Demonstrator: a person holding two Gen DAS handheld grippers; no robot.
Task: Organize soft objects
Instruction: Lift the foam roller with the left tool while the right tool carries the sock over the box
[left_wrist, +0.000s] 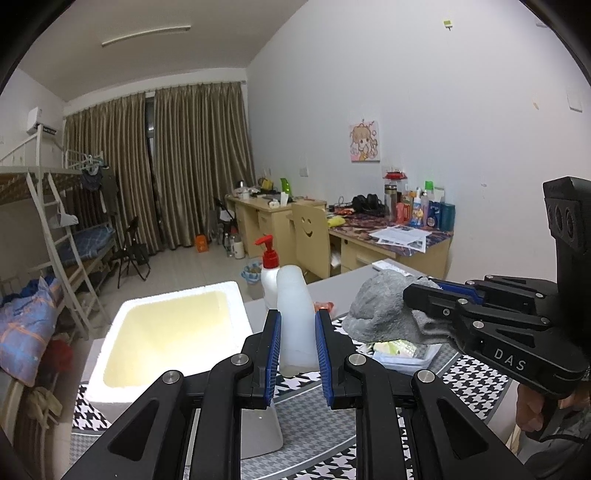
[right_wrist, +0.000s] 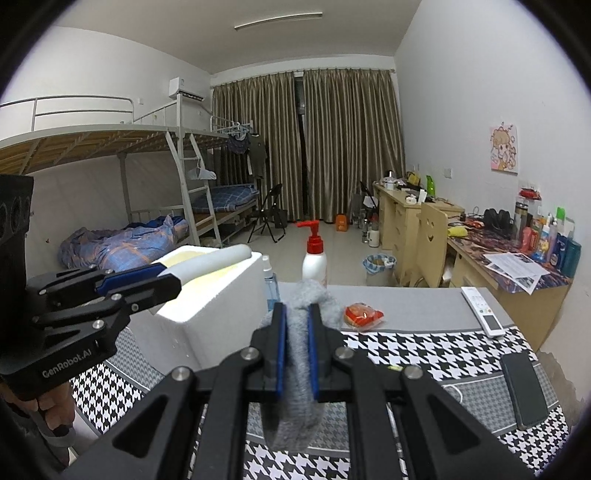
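Observation:
My left gripper (left_wrist: 297, 332) is shut on a soft white plastic bottle (left_wrist: 295, 314) and holds it upright above the patterned mat, right of the white foam box (left_wrist: 170, 332). In the right wrist view the bottle (right_wrist: 218, 262) lies over the box rim (right_wrist: 221, 295) in the left gripper (right_wrist: 162, 280). My right gripper (right_wrist: 298, 343) is shut on a grey sock (right_wrist: 299, 387) that hangs down from it. In the left wrist view the sock (left_wrist: 380, 306) bulges over a clear tray (left_wrist: 410, 354), held by the right gripper (left_wrist: 413, 295).
A red-pump white bottle (right_wrist: 314, 258) and a blue spray bottle (right_wrist: 270, 284) stand behind the box. An orange packet (right_wrist: 362, 314), a white remote (right_wrist: 482, 310) and a black phone (right_wrist: 524, 387) lie on the table. A houndstooth mat (right_wrist: 406, 347) covers the front.

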